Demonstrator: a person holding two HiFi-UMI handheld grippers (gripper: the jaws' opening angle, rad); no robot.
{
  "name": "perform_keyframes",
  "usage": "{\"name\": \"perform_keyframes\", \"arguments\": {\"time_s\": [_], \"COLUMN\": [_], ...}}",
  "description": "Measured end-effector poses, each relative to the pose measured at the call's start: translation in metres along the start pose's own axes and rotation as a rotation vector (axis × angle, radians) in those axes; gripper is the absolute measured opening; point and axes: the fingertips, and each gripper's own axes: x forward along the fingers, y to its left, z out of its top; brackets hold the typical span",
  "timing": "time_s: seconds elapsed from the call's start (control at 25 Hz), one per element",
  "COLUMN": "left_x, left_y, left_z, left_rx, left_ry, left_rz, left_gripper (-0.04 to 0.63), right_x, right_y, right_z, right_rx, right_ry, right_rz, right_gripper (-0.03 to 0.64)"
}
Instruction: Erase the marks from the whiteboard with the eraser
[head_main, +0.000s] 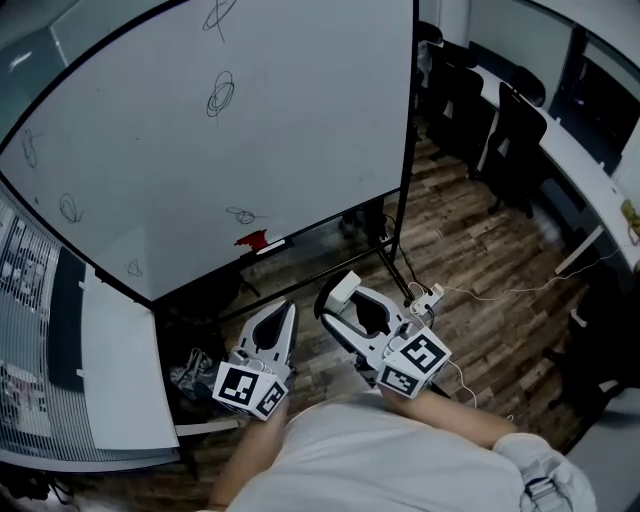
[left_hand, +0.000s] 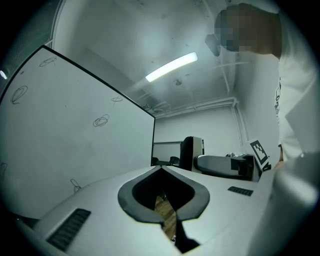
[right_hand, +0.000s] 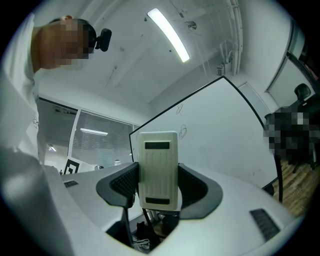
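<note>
Two hand-held grippers in front of a marked whiteboard (head_main: 250, 130).
The right gripper (head_main: 352, 306) clamps an upright cream eraser (right_hand: 158, 169) between its jaws, well apart from the board. The left gripper (head_main: 283, 312) has its jaws together on nothing. The pen marks (head_main: 220, 95) are looped scribbles, not readable words. A small red object (head_main: 250, 240) lies at the board's lower edge. The cubes bear square markers (head_main: 240, 388).

There is one whiteboard (head_main: 300, 130), and it carries six small scribbled marks (head_main: 220, 95). One red item (head_main: 250, 240), too small to identify, sits on its ledge. There is one white eraser (head_main: 343, 289). There are two handheld grippers, the left gripper (head_main: 287, 308) and the right gripper (head_main: 338, 300). At least three dark office chairs (head_main: 515, 135) stand nearby.
</note>
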Motion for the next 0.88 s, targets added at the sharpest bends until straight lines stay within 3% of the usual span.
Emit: {"name": "perform_keyframes", "arguments": {"time_s": [0.4,0.64,0.88], "left_x": [0.055,0.089,0.118], "left_y": [0.006,0.02,0.043], "left_z": [-0.017,-0.028,-0.015], "left_rx": [-0.035,-0.069,-0.047], "left_ry": [0.024,0.048,0.033], "left_rz": [0.005,-0.061,-0.118], "left_gripper": [0.008,0.008,0.008], "right_x": [-0.018,-0.008,0.018], "right_y": [-0.063,-0.098,-0.119], "right_z": [-0.002,-0.001,0.008], "right_rx": [0.028,0.038,0.026], "right_ry": [0.024,0.012,-0.013], "right_rz": [-0.059,-0.131,-0.17], "right_gripper": [0.254,0.253,0.254]}}
